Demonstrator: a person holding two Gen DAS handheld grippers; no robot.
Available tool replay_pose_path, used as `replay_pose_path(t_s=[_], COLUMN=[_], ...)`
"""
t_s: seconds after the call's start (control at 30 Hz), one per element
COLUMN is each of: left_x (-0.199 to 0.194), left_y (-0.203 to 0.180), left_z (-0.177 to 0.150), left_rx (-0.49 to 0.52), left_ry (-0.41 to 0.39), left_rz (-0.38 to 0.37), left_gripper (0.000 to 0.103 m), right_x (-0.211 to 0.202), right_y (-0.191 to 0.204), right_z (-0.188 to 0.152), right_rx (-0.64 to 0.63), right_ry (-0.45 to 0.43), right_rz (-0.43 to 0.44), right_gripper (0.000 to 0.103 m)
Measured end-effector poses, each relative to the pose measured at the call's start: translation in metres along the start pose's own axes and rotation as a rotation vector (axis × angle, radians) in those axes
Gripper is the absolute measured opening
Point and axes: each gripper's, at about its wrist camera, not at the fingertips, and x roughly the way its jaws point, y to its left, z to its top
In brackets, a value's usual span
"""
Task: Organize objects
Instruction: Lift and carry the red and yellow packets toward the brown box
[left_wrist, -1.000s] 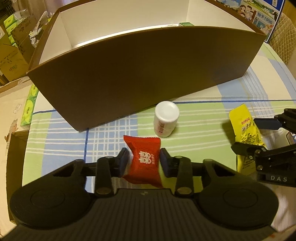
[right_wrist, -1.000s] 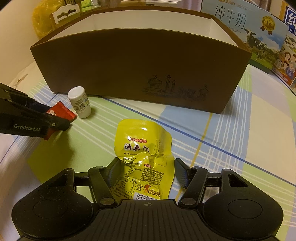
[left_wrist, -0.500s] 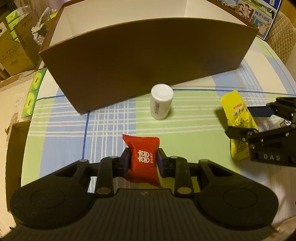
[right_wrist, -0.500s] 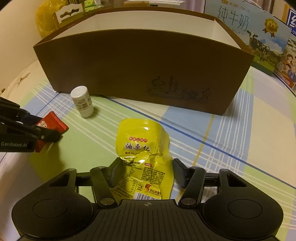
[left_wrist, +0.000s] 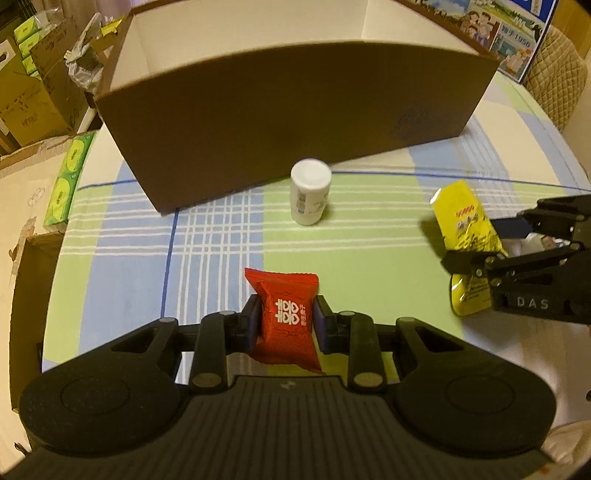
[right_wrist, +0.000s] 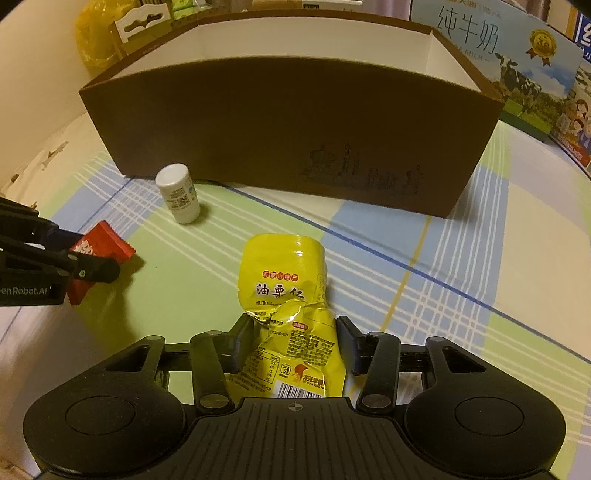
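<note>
My left gripper (left_wrist: 286, 318) is shut on a red candy packet (left_wrist: 286, 314) and holds it above the checked tablecloth. It also shows at the left of the right wrist view (right_wrist: 92, 258). My right gripper (right_wrist: 295, 332) is shut on a crumpled yellow snack pouch (right_wrist: 288, 295), seen from the side in the left wrist view (left_wrist: 467, 236). A small white bottle (left_wrist: 309, 191) stands upright on the cloth just in front of a large brown open box (left_wrist: 295, 110), which also shows in the right wrist view (right_wrist: 288, 122). Both grippers are in front of the box.
Milk cartons (right_wrist: 517, 55) stand behind the box on the right. Cardboard boxes and green tissue packs (left_wrist: 62, 181) lie off the table's left edge. A yellow bag (right_wrist: 92, 40) sits behind the box at the far left.
Both grippers have drawn back from the box and risen a little with their packets held. The left jaws closed tighter on the red packet. The white bottle has not moved.
</note>
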Motion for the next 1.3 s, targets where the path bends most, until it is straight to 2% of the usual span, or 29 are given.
replay_pose_path(t_s=[0.3, 0.7, 1.1, 1.3], left_x=[-0.036, -0.069, -0.077, -0.067], left_y=[-0.002, 0.0, 0.008, 0.015], left_z=[0.015, 0.051, 0.103, 0.131], left_rx=[0.001, -0.008, 0.011, 0.001], left_ry=[-0.087, -0.209, -0.303, -0.306], left_rz=[-0.013, -0.012, 0.027, 0.05], left_gripper=[0.025, 0.025, 0.025, 0.025], right_x=[-0.036, -0.072, -0.083, -0.076], right_y=[0.004, 0.006, -0.003, -0.011], right_z=[0.018, 0.062, 0.124, 0.155], right_rx=[0.004, 0.005, -0.013, -0.017], right_ry=[-0.064, -0.176, -0.287, -0.313], right_rz=[0.041, 0.101, 0.114, 0.115], right_gripper=[0.045, 0.045, 0.045, 0.045])
